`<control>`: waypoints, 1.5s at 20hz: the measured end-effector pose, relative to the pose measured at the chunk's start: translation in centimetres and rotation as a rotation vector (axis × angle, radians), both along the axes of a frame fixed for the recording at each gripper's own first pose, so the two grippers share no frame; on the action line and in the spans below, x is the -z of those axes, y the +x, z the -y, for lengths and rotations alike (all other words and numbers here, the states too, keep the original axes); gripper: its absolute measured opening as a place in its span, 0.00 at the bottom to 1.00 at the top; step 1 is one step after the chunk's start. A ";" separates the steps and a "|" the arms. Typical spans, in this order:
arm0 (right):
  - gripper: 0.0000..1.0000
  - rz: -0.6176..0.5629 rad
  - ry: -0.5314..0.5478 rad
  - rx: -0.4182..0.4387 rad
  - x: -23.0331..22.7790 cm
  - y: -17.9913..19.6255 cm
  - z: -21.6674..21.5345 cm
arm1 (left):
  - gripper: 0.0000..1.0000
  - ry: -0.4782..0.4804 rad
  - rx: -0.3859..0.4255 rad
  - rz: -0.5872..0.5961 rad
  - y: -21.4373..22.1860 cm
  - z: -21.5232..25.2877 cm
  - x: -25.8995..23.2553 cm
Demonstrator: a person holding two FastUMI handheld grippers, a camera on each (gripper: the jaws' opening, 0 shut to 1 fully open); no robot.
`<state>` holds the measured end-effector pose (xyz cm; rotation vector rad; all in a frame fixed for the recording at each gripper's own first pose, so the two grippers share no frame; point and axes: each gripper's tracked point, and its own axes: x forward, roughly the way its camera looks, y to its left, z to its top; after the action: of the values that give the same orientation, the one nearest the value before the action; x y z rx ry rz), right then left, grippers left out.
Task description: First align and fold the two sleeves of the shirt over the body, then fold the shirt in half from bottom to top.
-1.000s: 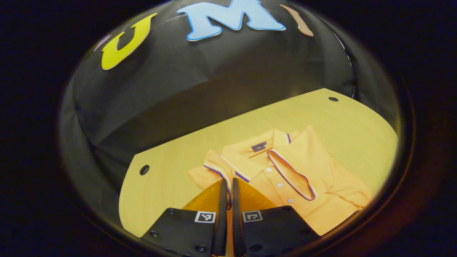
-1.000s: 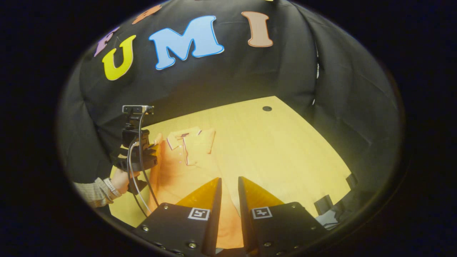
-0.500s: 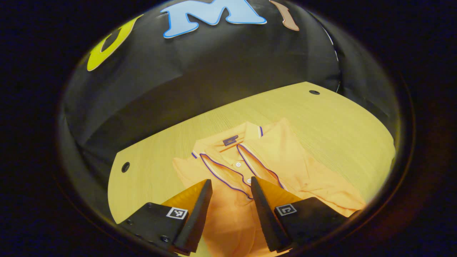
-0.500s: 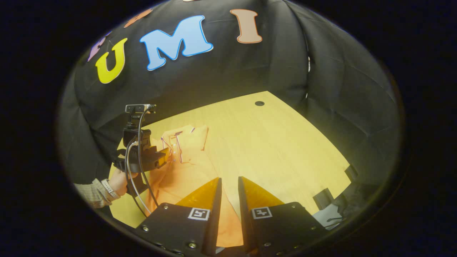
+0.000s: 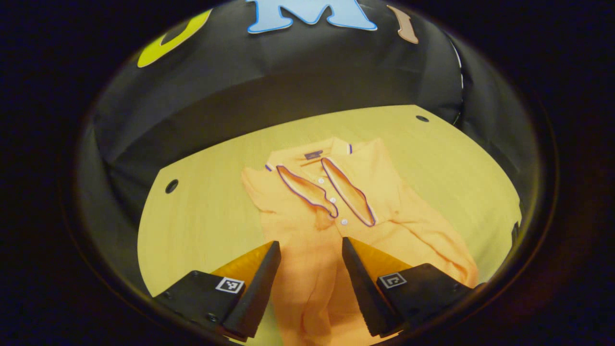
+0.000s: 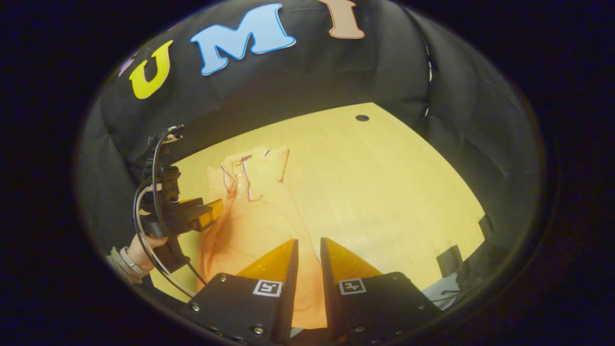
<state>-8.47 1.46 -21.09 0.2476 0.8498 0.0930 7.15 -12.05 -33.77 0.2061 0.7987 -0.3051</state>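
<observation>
An orange polo shirt lies collar-away on the wooden table. Both sleeves are folded over its chest, the purple-trimmed cuffs side by side below the collar. My left gripper hovers open over the shirt's middle, with nothing between its fingers. In the right gripper view the left gripper shows at the shirt's left side, held by a hand. My right gripper sits at the shirt's lower right, fingers almost together with orange fabric in the narrow gap.
Round cable holes mark the tabletop at the left and far right. Black cloth walls close in behind and beside the table. Dark items sit off the table's near right corner. Bare wood stretches right of the shirt.
My left gripper opened and let go of the left sleeve, which now lies on the chest, then drew back toward the hem. The right gripper barely moved.
</observation>
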 end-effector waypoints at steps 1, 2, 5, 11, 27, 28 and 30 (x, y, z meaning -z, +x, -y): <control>0.29 -0.015 0.009 -0.013 0.5 0.0 -0.4 | 0.87 -0.003 -0.006 -0.025 -1.3 -0.4 0.2; 0.29 -0.031 0.020 -0.026 0.8 -0.3 -0.8 | 0.92 -0.010 -0.013 -0.052 -2.8 -0.6 0.5; 0.55 -0.098 0.058 -0.083 2.6 -1.3 -2.5 | 0.87 -0.024 -0.037 -0.124 -6.9 -1.6 1.2; 0.78 -0.246 0.033 -0.173 6.7 -3.9 -3.9 | 0.87 0.010 -0.061 -0.251 -14.0 -3.6 2.7; 0.81 -0.547 -0.194 -0.370 14.3 -9.6 -3.8 | 0.87 0.054 -0.151 -0.477 -23.3 -6.3 5.9; 0.81 -0.541 -0.209 -0.378 14.4 -9.5 -3.9 | 0.90 0.052 -0.150 -0.481 -23.2 -6.3 5.8; 0.81 -0.544 -0.248 -0.397 14.6 -9.7 -3.9 | 0.87 0.039 -0.148 -0.507 -23.2 -6.1 5.9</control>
<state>-18.14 5.38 -35.74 -0.1435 1.4336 0.2973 -16.03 -5.98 -39.67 0.1042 1.3151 -0.2020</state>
